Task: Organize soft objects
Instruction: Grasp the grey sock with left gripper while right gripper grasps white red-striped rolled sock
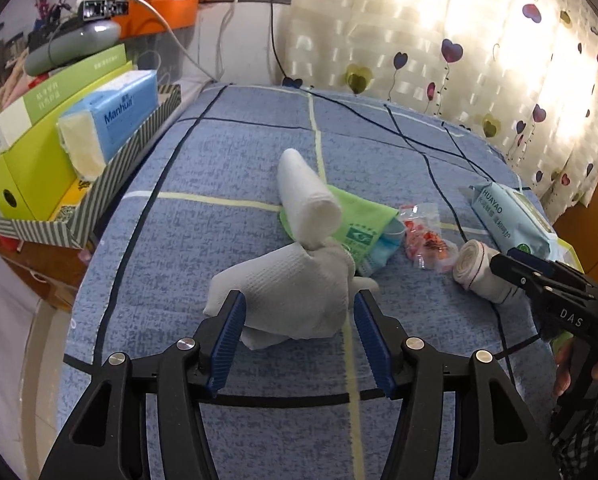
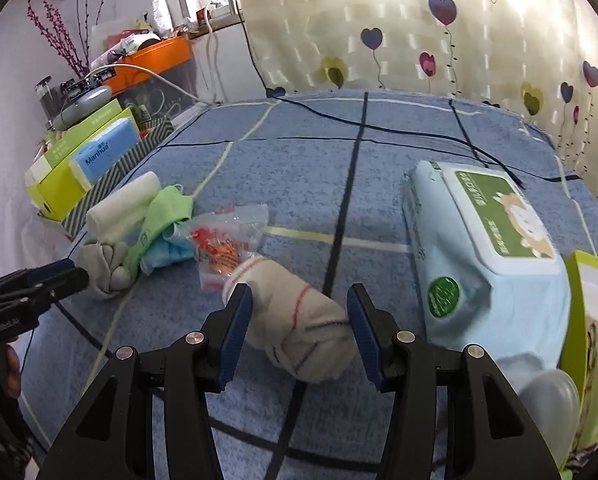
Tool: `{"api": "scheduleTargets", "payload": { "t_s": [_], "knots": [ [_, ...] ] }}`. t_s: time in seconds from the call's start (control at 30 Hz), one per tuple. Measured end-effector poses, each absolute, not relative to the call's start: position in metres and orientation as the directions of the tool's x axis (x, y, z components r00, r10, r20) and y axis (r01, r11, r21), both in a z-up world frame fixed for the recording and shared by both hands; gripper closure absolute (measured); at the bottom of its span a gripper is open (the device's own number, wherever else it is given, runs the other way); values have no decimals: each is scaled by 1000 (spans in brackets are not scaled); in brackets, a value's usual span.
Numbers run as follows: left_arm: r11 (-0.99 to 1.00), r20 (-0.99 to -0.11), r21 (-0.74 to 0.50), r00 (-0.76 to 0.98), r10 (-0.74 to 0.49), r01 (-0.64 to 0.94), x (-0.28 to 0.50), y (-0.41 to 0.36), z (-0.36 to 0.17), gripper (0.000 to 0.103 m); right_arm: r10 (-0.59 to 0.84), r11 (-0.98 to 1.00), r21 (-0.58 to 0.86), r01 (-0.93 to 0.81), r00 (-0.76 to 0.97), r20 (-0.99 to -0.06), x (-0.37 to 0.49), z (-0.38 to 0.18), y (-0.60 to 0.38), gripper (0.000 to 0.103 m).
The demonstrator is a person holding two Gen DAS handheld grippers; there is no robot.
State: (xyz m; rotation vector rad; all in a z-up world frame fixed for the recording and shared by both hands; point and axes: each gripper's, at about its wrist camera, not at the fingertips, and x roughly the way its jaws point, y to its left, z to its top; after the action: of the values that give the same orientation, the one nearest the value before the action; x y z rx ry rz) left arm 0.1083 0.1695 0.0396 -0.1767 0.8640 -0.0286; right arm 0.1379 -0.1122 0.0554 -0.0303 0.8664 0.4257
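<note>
The soft things lay scattered across a blue bed cover, apparently tipped out there for sorting. The left gripper pointed steeply down at a grey knotted cloth bundle, its jaws apart to either side of the bundle and not visibly pressing on it, which read as lining up for a grasp. At 12 o'clock from that bundle a white rolled towel leaned on a green cloth; a clear packet of orange bits lay at about 2 o'clock. The right gripper tilted down likewise over a cream rolled sock, jaws open around it with a gap showing at each pad. A pale-blue wipes pack sat at 2 o'clock from the sock, just beside it
</note>
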Motion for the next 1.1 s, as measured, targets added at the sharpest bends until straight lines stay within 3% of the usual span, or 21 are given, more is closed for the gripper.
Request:
{"api": "scheduleTargets", "payload": {
  "t_s": [0.13,0.27,0.77,1.1],
  "knots": [
    [983,-754,-179,647,-110,-42,114,172,37,41,378,898,151,-414,546,-748,138,53,-106,52],
    [986,-754,-156,651,-81,-57,118,176,38,41,388,877,129,-463,524,-758,133,48,-97,36],
    [995,-783,-95,617,-82,12,141,173,29,38,273,899,-4,-438,568,-777,133,38,-88,36],
    [991,-778,-134,620,-107,3,142,177,25,38,286,920,58,-388,564,-774,139,35,-100,36]
  ]
}}
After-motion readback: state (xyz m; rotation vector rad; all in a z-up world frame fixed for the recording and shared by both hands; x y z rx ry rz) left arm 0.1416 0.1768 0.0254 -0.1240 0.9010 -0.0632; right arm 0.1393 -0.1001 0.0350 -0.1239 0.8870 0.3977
